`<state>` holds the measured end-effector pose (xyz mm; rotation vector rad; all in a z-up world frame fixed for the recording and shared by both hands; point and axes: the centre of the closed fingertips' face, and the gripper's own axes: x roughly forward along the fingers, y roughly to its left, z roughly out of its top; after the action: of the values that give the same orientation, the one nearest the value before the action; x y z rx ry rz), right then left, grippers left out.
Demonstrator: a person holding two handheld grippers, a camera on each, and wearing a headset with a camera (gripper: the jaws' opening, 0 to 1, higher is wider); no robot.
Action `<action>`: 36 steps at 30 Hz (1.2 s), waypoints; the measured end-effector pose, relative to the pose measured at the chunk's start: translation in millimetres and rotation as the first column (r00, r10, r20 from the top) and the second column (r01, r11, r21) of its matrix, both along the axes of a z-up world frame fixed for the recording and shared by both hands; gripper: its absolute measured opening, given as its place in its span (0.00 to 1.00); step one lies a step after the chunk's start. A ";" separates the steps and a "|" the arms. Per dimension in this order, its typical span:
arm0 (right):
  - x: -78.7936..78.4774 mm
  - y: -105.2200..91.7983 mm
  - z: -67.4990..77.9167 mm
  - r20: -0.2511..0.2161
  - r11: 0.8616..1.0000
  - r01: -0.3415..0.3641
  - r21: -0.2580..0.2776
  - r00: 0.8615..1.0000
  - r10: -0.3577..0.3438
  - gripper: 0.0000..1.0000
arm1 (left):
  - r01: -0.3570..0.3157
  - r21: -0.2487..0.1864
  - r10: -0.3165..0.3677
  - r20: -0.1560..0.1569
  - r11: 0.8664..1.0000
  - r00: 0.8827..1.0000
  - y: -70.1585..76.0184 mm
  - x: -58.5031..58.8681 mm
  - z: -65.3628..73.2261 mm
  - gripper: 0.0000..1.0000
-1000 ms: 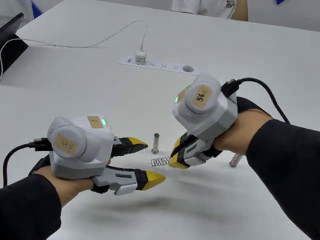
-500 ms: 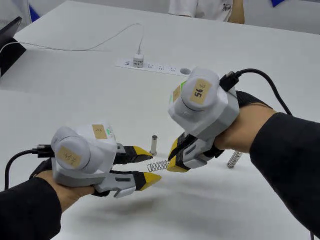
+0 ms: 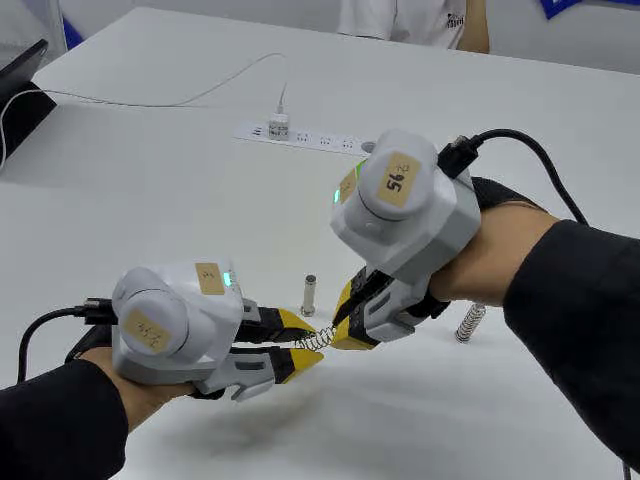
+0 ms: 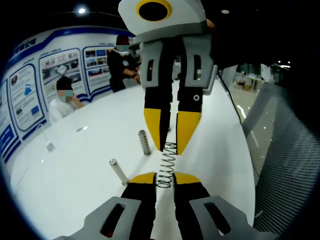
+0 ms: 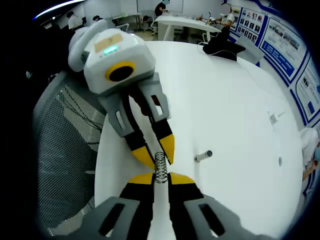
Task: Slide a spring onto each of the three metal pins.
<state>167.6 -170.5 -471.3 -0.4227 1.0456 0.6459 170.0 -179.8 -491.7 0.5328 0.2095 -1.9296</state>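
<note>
A small coil spring (image 3: 318,339) hangs just above the white table (image 3: 150,190), stretched between my two grippers. My right gripper (image 3: 343,330) is shut on the spring's right end; in the right gripper view the spring (image 5: 160,167) sits between its jaws. My left gripper (image 3: 303,342) comes in from the left, jaws closed around the other end of the spring (image 4: 166,167). A bare metal pin (image 3: 309,293) stands upright just behind the spring. A second pin with a spring on it (image 3: 468,322) stands to the right, partly behind my right wrist.
A white power strip (image 3: 320,135) with a plugged-in charger (image 3: 278,124) and cable lies farther back. A dark device (image 3: 20,85) sits at the table's left edge. A person (image 3: 400,15) is at the far side. Open tabletop surrounds the pins.
The right gripper lifted the spring off the table. The left gripper moved right and narrowed its jaws onto the spring's free end.
</note>
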 end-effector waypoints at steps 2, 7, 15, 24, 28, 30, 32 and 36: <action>0.7 1.1 3.3 0.008 1.000 -0.001 0.002 1.000 0.001 0.12 | 0.001 -0.003 -0.001 -0.004 1.000 1.000 -0.1 -0.4 1.1 0.12; 4.7 3.4 8.6 0.029 1.000 -0.001 0.008 1.000 0.001 0.12 | 0.004 -0.006 -0.004 -0.015 1.000 1.000 -0.9 -2.1 2.6 0.11; 10.6 7.5 12.5 0.051 1.000 -0.005 0.013 0.999 0.005 0.12 | -0.006 -0.006 0.006 -0.033 1.000 0.999 -0.9 -0.8 3.6 0.11; 16.0 12.1 18.1 0.072 1.000 -0.006 0.028 0.997 0.004 0.12 | -0.012 -0.015 0.011 -0.051 1.000 0.999 -1.9 -1.2 7.1 0.11; 17.4 14.6 19.5 0.080 0.999 -0.007 0.033 0.997 0.005 0.12 | -0.013 -0.016 0.012 -0.058 1.000 0.998 -2.2 -1.6 8.0 0.11; 18.2 15.2 19.7 0.082 0.999 -0.006 0.036 0.997 0.004 0.12 | -0.015 -0.016 0.014 -0.061 1.000 0.998 -2.2 -1.7 8.2 0.11; 18.6 15.6 19.9 0.083 0.999 -0.006 0.039 0.997 0.003 0.12 | -0.016 -0.016 0.015 -0.065 1.000 0.998 -2.4 -1.9 8.4 0.11; 19.2 15.9 20.5 0.086 0.999 -0.007 0.040 0.996 0.003 0.12 | -0.019 -0.018 0.018 -0.071 1.000 0.997 -3.0 -2.0 8.7 0.11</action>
<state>186.8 -154.6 -450.9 -0.4148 0.9486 0.6465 168.0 -182.8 -483.0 0.4491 0.2414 -1.9327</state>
